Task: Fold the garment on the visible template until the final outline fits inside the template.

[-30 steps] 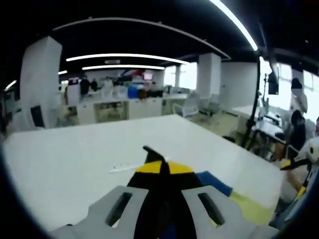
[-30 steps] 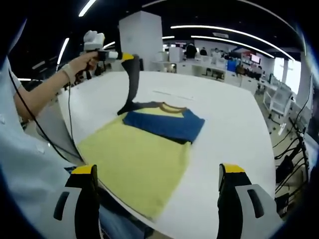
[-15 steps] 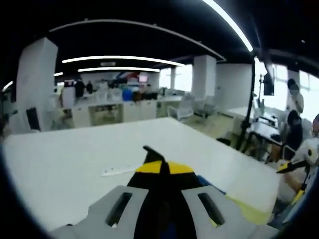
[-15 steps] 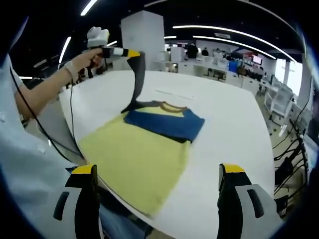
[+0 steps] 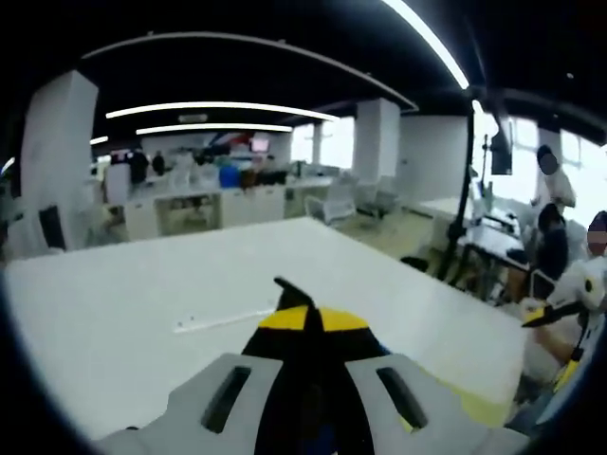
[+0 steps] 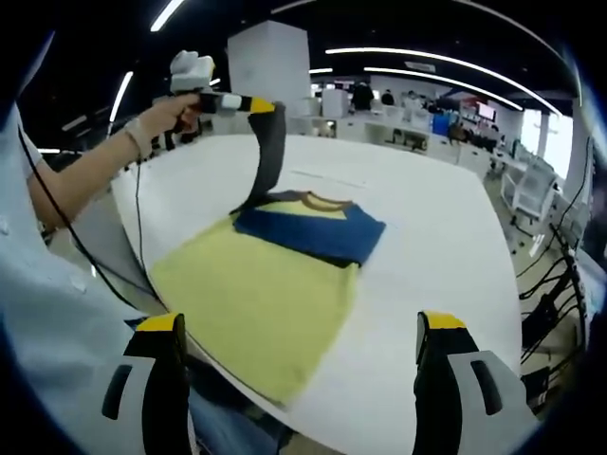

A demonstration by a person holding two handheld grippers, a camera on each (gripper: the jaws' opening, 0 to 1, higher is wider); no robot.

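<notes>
Ahead of the right gripper's (image 6: 297, 374) yellow-tipped black jaws, the garment (image 6: 266, 289) is pale yellow with a navy-blue folded band and yellow-brown collar; its dark grey sleeve (image 6: 267, 156) hangs from the left gripper's (image 6: 258, 106) yellow tips; the table (image 6: 436, 237) is white.

Hiding most of the yellow-and-blue cloth garment (image 5: 469, 403) behind the left tool (image 5: 314, 318); running off the white tabletop (image 6: 446, 237) edge, its near hem unclear.
</notes>
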